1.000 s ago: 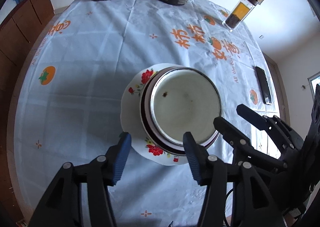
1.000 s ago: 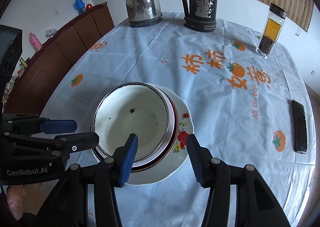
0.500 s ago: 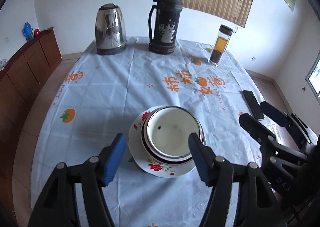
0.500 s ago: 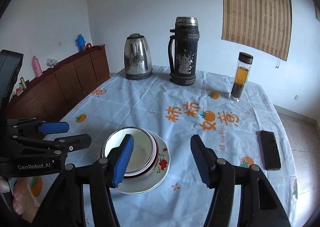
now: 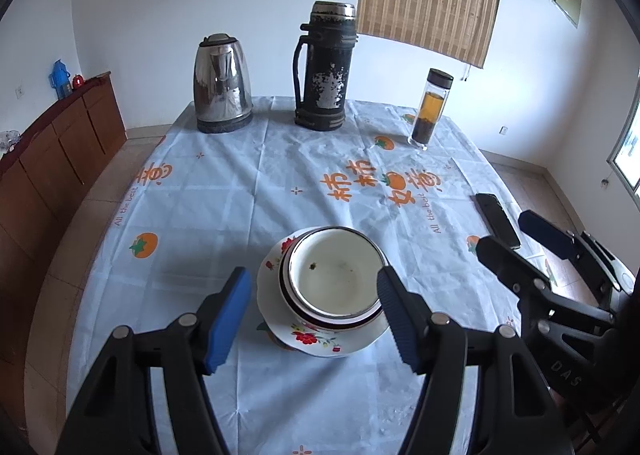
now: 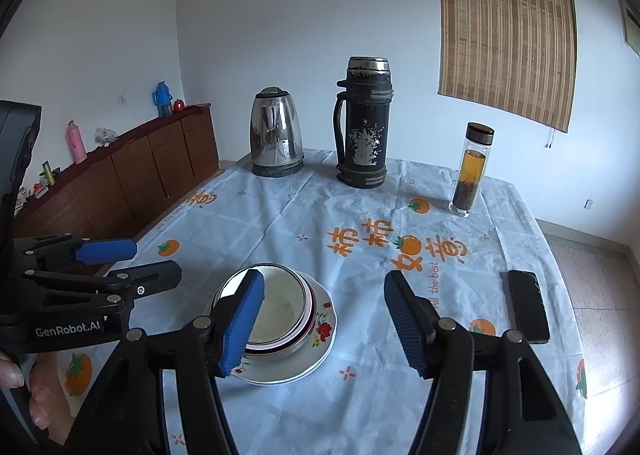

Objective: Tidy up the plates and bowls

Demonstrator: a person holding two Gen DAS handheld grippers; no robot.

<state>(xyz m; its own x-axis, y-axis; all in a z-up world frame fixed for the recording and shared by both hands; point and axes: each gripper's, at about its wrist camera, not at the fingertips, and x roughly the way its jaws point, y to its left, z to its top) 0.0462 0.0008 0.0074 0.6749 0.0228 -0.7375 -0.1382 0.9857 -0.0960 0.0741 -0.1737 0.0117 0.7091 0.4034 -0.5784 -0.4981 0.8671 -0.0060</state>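
Both hand-held grippers, left [image 5: 314,313] and right [image 6: 324,323], hover angled downward with jaws just widened and empty above the nested round enamel bowls [image 5: 334,283] on a floral plate [image 5: 320,343] near the table's [image 5: 240,195] front edge.

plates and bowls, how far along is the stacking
Looks done: the white bowl sits nested in a dark-rimmed dish on the floral plate, one stack on the tablecloth. In hand: nothing; left gripper and right gripper are open and clear of it. No other loose dishes show.
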